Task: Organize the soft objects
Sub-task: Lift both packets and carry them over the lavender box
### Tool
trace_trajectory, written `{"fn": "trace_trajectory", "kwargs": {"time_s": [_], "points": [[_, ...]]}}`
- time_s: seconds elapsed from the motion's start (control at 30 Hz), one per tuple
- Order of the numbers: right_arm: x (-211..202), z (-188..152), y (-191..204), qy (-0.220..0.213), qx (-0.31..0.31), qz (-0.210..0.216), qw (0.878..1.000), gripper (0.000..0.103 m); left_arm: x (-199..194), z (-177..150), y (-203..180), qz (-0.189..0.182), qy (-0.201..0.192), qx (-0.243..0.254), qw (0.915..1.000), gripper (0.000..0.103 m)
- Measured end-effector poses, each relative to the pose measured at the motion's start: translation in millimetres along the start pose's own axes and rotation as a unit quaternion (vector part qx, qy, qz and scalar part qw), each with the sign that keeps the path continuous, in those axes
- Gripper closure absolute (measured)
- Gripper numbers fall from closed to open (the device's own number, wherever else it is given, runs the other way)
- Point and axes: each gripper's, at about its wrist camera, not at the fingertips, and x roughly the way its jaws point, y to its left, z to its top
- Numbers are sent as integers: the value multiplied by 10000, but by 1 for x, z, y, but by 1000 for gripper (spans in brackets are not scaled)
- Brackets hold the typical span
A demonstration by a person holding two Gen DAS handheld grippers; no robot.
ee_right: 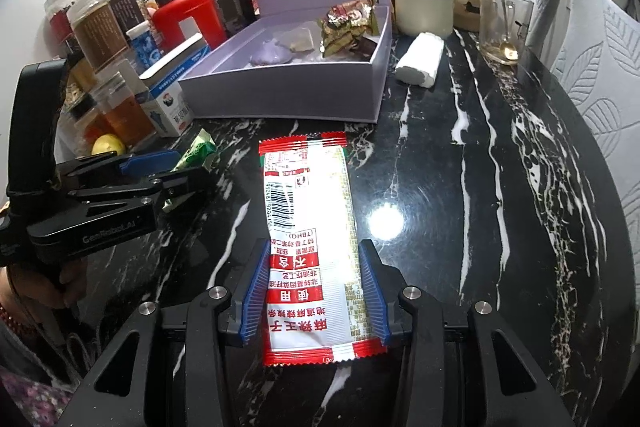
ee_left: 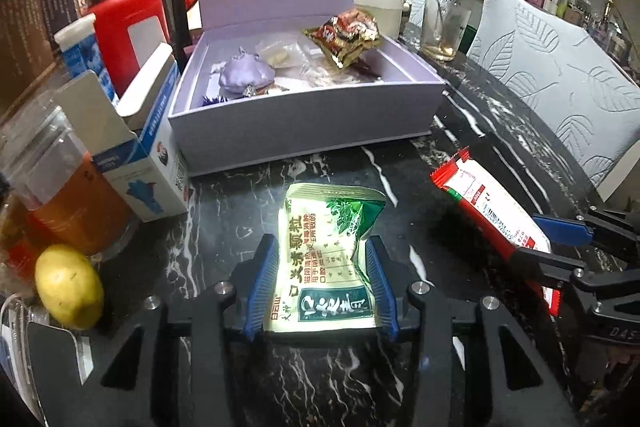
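Fingers [ee_left: 276, 267] pinch the soft green and cream packet [ee_left: 326, 259] and the long red and white packet [ee_right: 310, 243], which could slip out and miss the purple cardboard box [ee_left: 304, 119].

Bare marble table [ee_right: 460, 187] right of the lavender box [ee_right: 288, 95]; jars [ee_right: 100, 27] crowd its left.

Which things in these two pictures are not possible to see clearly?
- Left wrist view: the lavender box floor beneath the brown snack packet and purple pouch.
- Right wrist view: the green sachet, mostly hidden by the left claw.
- Right wrist view: jar labels, too small.
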Motion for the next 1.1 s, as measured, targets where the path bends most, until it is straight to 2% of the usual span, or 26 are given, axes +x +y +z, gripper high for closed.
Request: {"fn": "trace_trajectory", "kwargs": {"time_s": [0.37, 0.6, 0.9, 1.1], "points": [[-32, -2, 5, -397, 125, 77, 9991, 60, -46, 6, -12, -6, -491, 154, 9987, 58], [-72, 2, 15, -899, 121, 146, 9958, 60, -83, 17, -19, -41, -926, 261, 9954, 58], [-115, 28, 26, -1574, -31, 294, 9871, 60, -133, 47, -30, -9, -1661, 466, 9850, 58], [-133, 55, 31, -1897, -203, 371, 9809, 60, -148, 71, -34, 10, -2000, 567, 9782, 58]]}}
